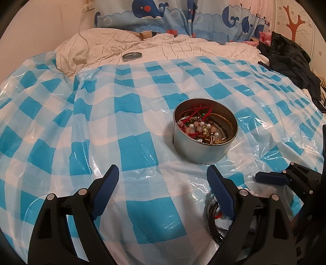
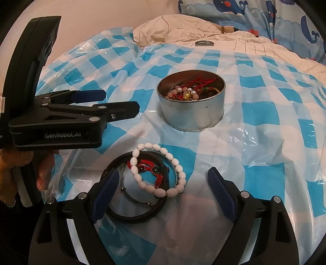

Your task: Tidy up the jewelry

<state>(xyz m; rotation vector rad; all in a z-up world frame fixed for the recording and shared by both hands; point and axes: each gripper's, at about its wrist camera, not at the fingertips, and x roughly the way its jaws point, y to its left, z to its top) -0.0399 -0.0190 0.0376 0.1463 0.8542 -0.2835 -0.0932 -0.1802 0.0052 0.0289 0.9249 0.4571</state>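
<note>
Tongs on the left gripper (image 1: 163, 179) stand wide apart, holding nothing. Its right finger (image 1: 221, 195) hides part of a small pile of bracelets. The right gripper (image 2: 163, 181) is wide apart too, around that pile: a white bead bracelet (image 2: 179, 171), a black braided band (image 2: 140, 214) and a red cord (image 2: 158, 179). Farther off, the round silver tin (image 2: 191, 116) holds tangled jewelry, hard to tell apart. Its lid (image 1: 132, 56) lies well away on the striped blanket (image 1: 183, 49).

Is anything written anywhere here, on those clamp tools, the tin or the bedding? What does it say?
"GenRobot.AI": white letters on the side of the left gripper's black body, seen from the right wrist camera.
Nothing readable on the metal tin, its lid, or the whale-print pillow, which shows pictures only.
</note>
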